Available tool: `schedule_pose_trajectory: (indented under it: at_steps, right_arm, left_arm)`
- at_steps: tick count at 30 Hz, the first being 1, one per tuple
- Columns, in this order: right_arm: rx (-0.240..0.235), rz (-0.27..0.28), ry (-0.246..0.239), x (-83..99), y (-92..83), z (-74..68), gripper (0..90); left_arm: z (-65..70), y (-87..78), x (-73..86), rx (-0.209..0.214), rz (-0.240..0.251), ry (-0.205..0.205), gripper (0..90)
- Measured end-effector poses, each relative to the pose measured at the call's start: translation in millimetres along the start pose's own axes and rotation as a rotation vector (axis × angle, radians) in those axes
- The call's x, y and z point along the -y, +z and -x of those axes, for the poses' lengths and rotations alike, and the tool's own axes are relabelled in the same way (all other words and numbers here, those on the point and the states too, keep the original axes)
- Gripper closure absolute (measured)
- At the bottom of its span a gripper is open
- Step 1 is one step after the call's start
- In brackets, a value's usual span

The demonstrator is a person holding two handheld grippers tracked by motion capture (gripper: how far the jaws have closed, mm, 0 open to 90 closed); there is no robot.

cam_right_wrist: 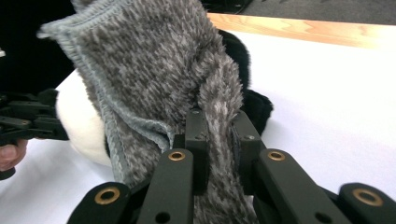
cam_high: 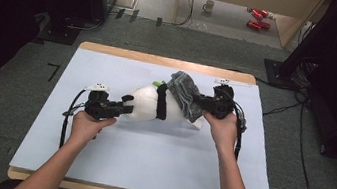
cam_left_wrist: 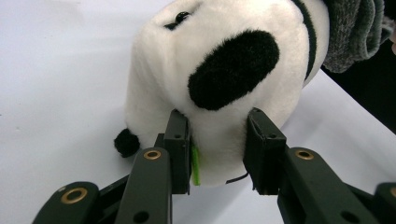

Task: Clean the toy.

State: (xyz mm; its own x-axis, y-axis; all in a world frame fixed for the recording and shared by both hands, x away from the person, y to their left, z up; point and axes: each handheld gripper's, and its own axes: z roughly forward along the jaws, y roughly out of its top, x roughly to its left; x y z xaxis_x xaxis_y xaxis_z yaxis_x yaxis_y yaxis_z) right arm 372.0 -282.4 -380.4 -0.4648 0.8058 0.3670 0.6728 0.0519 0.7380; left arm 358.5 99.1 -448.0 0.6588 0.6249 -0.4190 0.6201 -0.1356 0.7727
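Note:
A white and black plush panda [cam_high: 150,103] lies on its side on the white table sheet [cam_high: 147,152]. My left gripper [cam_high: 126,107] is shut on the toy's left end; in the left gripper view both pads press into the white fur [cam_left_wrist: 217,140] below a black patch. A grey fuzzy knitted garment [cam_high: 184,94] covers the toy's right end. My right gripper [cam_high: 200,102] is shut on a fold of that garment [cam_right_wrist: 217,140], pinched between its jaws. Behind the grey fabric, the toy's black limb [cam_right_wrist: 259,105] rests on the sheet.
The wooden table edge [cam_high: 161,61] runs along the far side. Beyond it on the floor stand a mug [cam_high: 209,5] and red objects [cam_high: 259,18]. Dark equipment stands at the left and right. Cables [cam_high: 300,144] trail on the carpet to the right.

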Motion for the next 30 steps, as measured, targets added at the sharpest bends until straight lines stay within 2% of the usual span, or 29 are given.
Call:
schedule_pose_trajectory:
  at_steps: [4,8,13,17,20,22,26,30]
  right_arm:
    - [0.013,0.001,0.011,1.9,-0.6,6.3,81.2]
    - [0.067,-0.006,0.004,2.8,-3.6,12.0,81.3]
    - [0.099,0.000,0.038,4.0,-11.9,22.7,81.4]
    - [0.068,0.033,0.030,1.8,-19.8,20.5,81.3]
    - [0.040,0.054,0.026,-0.6,-23.5,16.0,81.3]
    - [0.027,0.066,0.024,-2.9,-26.5,11.7,81.3]
    - [-0.010,0.093,0.003,-9.3,-34.7,-0.7,81.3]
    - [-0.054,0.121,-0.026,-15.9,-43.7,-16.9,81.3]
  left_arm:
    - [-0.4,0.1,0.0,0.002,0.003,-0.003,65.7]
    - [-1.8,-0.3,0.0,-0.001,0.001,-0.005,65.8]
    - [-3.6,-0.6,-0.3,0.004,0.001,-0.010,66.9]
    - [-3.5,-0.8,-1.7,0.030,0.003,-0.033,72.2]
    - [-2.2,-2.3,-5.0,0.086,0.000,-0.065,74.9]
    - [0.3,-2.9,-6.6,0.107,-0.003,-0.055,76.1]
    - [3.8,-4.9,-9.1,0.173,0.002,-0.073,78.0]
    - [4.9,-10.4,-11.9,0.232,0.014,-0.111,78.6]
